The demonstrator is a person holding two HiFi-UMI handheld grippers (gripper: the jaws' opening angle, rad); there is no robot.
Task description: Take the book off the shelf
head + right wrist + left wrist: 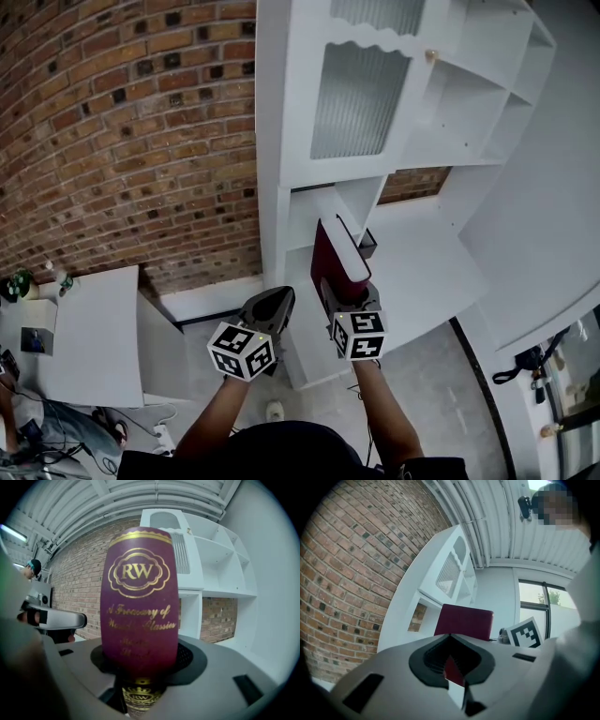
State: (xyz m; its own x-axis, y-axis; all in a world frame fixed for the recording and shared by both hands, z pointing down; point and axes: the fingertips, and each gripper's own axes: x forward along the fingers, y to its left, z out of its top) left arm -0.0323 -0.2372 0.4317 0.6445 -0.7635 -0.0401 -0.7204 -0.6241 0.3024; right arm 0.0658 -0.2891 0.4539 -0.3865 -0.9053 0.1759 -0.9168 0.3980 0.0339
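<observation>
1. The right gripper (345, 291) is clamped on the lower part of the spine of a maroon book (330, 255). It holds the book out in front of a white shelf unit (281, 141) that stands against a brick wall (122, 122).
2. The book stands on end with its long axis upright. The spine, gilt-lettered and bearing an "RW" crest, faces back towards the person. The fore edge points away towards the open lower compartments of the shelf unit.
3. From the head view the top of the white page block shows beside the maroon cover. The cover's broad face is turned towards the person's left.
4. From the left gripper view the book looks to hang free in the air, apart from the shelf boards. That broad face shows there as a plain maroon rectangle.
5. The left gripper (279, 295) is just beside the right one on the person's left, aimed level towards the shelf unit. Its jaws are drawn together with nothing between them, and it does not touch the book.
6. Each gripper's marker cube (242, 350) sits close to the person's hands. A ribbed glass door (361, 98) closes the upper part of the shelf unit.
</observation>
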